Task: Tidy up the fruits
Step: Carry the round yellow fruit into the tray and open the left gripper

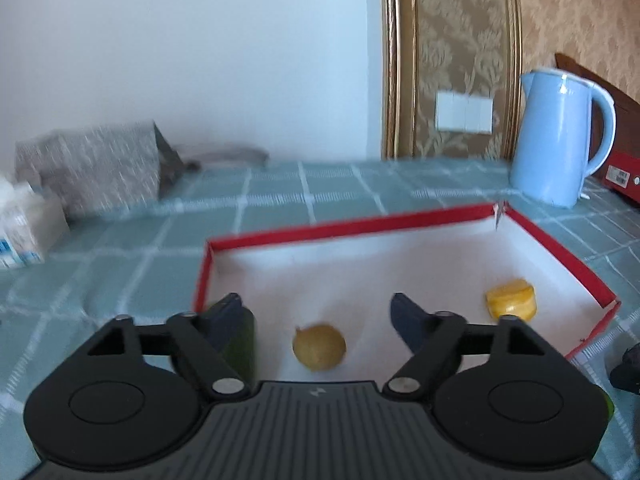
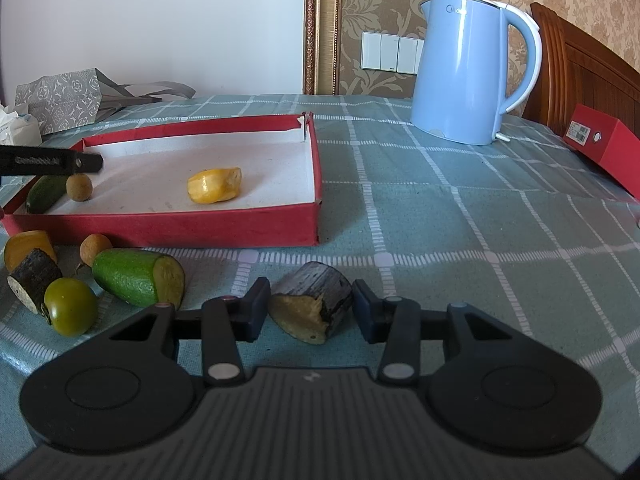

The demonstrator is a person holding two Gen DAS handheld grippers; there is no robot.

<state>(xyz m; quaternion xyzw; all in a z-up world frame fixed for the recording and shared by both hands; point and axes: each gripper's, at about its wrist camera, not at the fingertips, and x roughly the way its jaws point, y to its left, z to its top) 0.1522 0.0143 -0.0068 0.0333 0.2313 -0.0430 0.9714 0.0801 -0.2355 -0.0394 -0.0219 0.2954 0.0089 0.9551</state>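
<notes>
A red tray (image 2: 208, 227) with a white floor lies on the checked cloth; it also shows in the left wrist view (image 1: 552, 240). In it lie a yellow fruit piece (image 2: 215, 185) (image 1: 511, 299), a small brown round fruit (image 2: 79, 187) (image 1: 319, 346) and a green piece (image 2: 46, 192) (image 1: 240, 344). My left gripper (image 1: 320, 316) is open above the tray, over the brown fruit. My right gripper (image 2: 310, 312) has its jaws around a dark-skinned fruit chunk (image 2: 310, 306) on the cloth, fingers close beside it. Loose fruits lie left: a green cut piece (image 2: 136, 282), a green tomato (image 2: 70, 306), a dark chunk (image 2: 34, 278), an orange piece (image 2: 28, 246) and a brown fruit (image 2: 95, 245).
A blue kettle (image 2: 464, 68) stands at the back right, also in the left wrist view (image 1: 556, 136). A red box (image 2: 604, 148) lies at the right edge. A patterned bag (image 2: 60, 100) and a tissue pack (image 2: 16, 126) sit at the back left.
</notes>
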